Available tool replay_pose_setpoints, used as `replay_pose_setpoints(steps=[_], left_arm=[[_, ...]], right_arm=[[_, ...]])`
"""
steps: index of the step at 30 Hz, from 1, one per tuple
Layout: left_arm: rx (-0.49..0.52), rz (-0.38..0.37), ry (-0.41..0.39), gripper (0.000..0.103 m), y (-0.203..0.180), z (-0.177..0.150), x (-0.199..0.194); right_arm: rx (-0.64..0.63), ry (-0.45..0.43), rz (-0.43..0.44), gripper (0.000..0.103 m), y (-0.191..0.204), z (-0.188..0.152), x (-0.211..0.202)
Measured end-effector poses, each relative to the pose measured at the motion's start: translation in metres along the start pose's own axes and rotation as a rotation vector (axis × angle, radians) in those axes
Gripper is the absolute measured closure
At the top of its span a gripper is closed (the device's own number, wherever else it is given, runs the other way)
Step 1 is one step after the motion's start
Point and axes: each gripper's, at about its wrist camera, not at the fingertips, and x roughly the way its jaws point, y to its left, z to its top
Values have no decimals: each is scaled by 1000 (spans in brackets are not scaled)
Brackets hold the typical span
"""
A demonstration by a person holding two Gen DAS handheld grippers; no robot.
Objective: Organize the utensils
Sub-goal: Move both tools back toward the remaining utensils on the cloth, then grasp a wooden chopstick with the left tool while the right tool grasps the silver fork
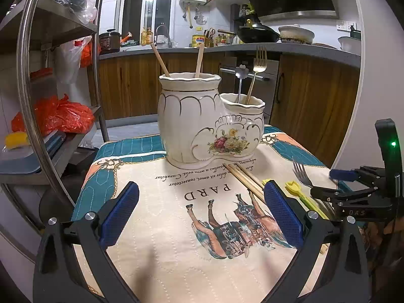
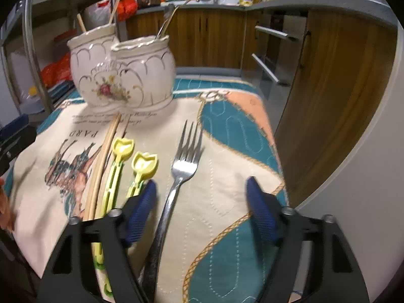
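Note:
A white ceramic double holder (image 1: pixel 202 123) stands at the far side of the printed mat (image 1: pixel 164 227). Its tall pot holds two wooden chopsticks (image 1: pixel 199 61); its low pot holds a gold fork (image 1: pixel 260 63) and a flower-topped spoon (image 1: pixel 242 75). On the mat lie loose chopsticks (image 2: pixel 101 169), two yellow tulip-topped sticks (image 2: pixel 121 161) and a steel fork (image 2: pixel 181 169). My left gripper (image 1: pixel 202 214) is open over the bare mat. My right gripper (image 2: pixel 202 212) is open, low over the steel fork's handle, which lies between its fingers. The right gripper also shows in the left wrist view (image 1: pixel 335 184).
A metal shelf rack (image 1: pixel 50 75) with red bags stands to the left of the table. Wooden kitchen cabinets (image 1: pixel 315 88) and a counter run behind. The mat's right edge (image 2: pixel 275 151) drops off toward the floor.

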Motion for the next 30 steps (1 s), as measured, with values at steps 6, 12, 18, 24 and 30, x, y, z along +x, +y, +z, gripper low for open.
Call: replay_pose_setpoints(steps=[6, 12, 18, 24, 30], left_arm=[[15, 21, 5, 5, -4, 1, 1], [42, 36, 68, 5, -22, 4, 8], [6, 29, 178, 6, -44, 5, 26], [24, 98, 283, 6, -66, -1, 45], [7, 147, 343, 8, -65, -11, 51]], right_arm=[[-12, 35, 51, 68, 6, 1, 1], [-9, 30, 87, 91, 4, 4, 2], [-6, -12, 108, 97, -7, 3, 0], [14, -45, 146, 97, -18, 1, -4], [7, -68, 187, 97, -19, -2, -8]])
